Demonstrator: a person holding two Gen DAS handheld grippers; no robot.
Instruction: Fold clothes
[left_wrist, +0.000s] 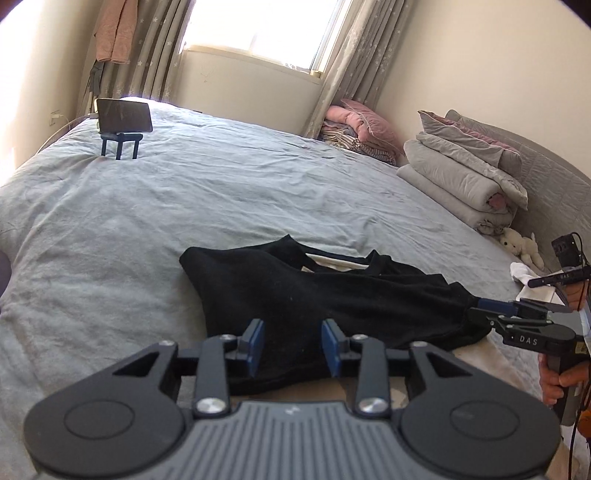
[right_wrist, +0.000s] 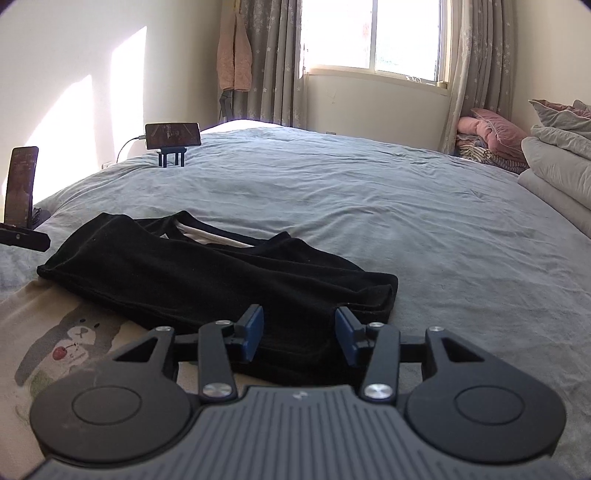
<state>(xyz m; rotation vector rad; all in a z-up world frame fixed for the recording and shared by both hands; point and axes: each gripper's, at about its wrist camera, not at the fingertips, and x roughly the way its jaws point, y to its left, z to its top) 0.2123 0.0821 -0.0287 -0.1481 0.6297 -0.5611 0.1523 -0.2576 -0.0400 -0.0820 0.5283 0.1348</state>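
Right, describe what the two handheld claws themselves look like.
Each claw, left and right, has black linkage arms with silver screws, two round black discs, a ribbed grey housing and blue rubber pads on the fingertips. Seen from the left wrist camera, the right claw has white "DAS" lettering on its black body, a black pistol-style handle and thin black cables trailing behind.

My two handheld grippers, black and grey with blue pads

My left gripper (left_wrist: 293, 341) and right gripper (right_wrist: 299, 334) share ribbed grey housings, black round hubs, silver screws and blue finger pads (left_wrist: 255, 341). From the left camera, white "DAS" lettering marks the right one's black arm, with dark cables beside it.
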